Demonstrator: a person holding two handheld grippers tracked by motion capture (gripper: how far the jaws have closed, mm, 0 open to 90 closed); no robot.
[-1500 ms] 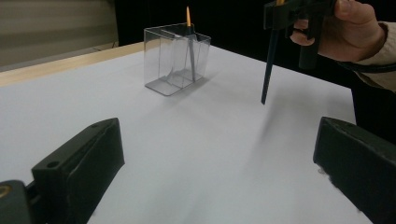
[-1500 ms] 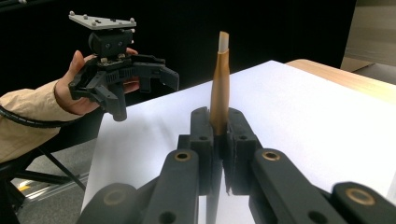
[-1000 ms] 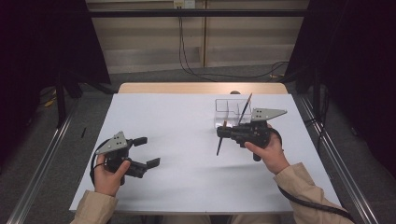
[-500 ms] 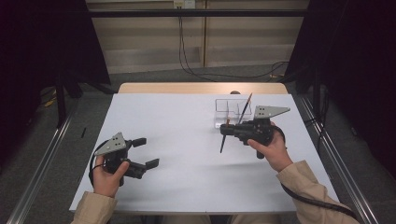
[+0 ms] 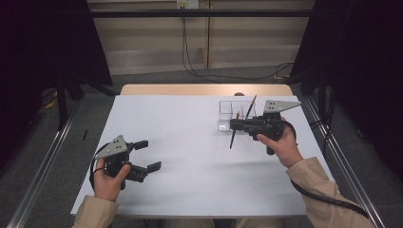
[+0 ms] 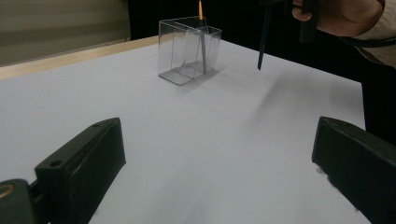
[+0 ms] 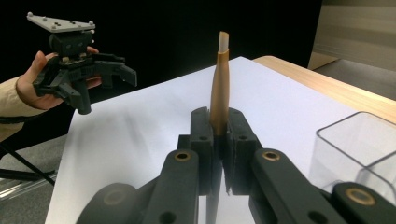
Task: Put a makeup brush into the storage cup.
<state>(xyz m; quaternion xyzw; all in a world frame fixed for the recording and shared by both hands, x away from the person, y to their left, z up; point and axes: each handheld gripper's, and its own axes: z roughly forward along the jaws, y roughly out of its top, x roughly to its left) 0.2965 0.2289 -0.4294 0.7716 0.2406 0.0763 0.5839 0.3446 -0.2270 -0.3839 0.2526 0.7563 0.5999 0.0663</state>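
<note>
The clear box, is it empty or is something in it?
Not empty. The clear box stands upright on the table with a brush inside, its orange tip sticking up above the rim.

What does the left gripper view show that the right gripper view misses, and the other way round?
Left gripper view: the left gripper open over the white table, the whole clear box, and the dark lower end of the slim stick. Right gripper view: the right gripper shut on that stick's golden upper part, with the left hand holding its gripper beyond. Shared: table, box, stick.
</note>
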